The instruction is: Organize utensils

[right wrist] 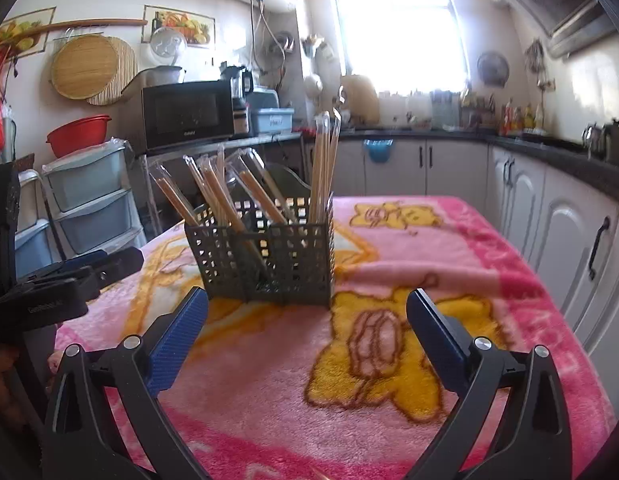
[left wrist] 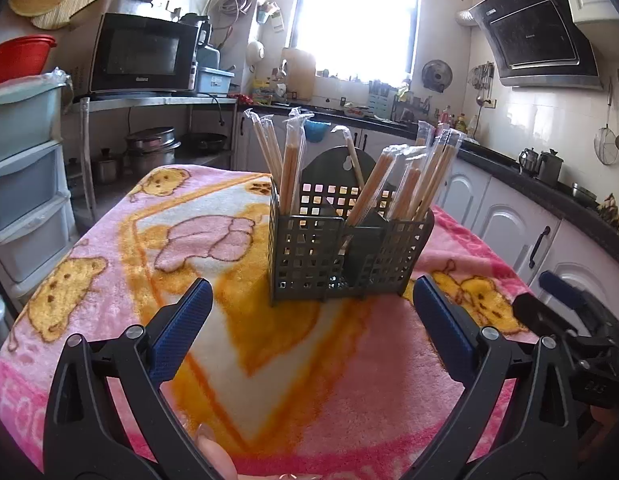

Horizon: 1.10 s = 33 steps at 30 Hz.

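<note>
Your left gripper (left wrist: pixel 311 300) and right gripper (right wrist: pixel 307 308) both hover low over the tabletop, fingers spread wide with nothing between them, each aimed at the dark green utensil caddy (left wrist: pixel 341 256) that stands upright near the middle of the pink bear-print blanket (left wrist: pixel 109 240). Plastic-wrapped chopsticks (left wrist: pixel 409 184) lean out of its compartments: a few at your left end, one at the back, a thicker bunch at your right end. From the left wrist view, your right gripper shows at the right edge, just beside the blanket's border. A microwave (left wrist: pixel 143 54) sits on a shelf behind.
</note>
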Each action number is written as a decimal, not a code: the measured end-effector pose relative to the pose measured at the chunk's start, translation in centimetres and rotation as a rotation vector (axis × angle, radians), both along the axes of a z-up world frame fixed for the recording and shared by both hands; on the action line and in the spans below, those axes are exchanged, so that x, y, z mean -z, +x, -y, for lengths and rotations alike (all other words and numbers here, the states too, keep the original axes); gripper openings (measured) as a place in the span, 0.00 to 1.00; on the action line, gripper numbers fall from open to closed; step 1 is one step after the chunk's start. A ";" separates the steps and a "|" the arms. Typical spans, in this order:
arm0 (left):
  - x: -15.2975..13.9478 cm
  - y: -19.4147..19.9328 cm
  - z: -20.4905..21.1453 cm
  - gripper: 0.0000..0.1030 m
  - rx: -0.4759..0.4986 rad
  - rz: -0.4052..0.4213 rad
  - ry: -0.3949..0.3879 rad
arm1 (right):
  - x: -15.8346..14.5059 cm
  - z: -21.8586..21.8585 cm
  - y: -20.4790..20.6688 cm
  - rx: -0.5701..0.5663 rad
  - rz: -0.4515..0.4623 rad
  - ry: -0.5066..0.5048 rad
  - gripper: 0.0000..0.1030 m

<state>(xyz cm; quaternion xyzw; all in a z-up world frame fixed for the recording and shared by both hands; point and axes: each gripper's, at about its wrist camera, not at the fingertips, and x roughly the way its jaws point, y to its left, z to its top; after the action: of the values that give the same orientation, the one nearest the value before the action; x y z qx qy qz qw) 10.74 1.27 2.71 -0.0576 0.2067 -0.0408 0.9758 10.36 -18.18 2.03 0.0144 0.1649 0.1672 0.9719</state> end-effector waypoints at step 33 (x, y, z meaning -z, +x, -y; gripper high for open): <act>2.0 -1.0 -0.3 0.90 -0.017 0.079 0.000 | 1.1 0.1 -1.8 0.066 0.101 -0.012 0.94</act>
<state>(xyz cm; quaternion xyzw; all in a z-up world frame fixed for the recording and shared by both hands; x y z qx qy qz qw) 9.71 1.56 0.75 -0.0577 0.1677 -0.0348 0.9835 8.57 -18.32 0.97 0.0056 0.1161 0.1349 0.9840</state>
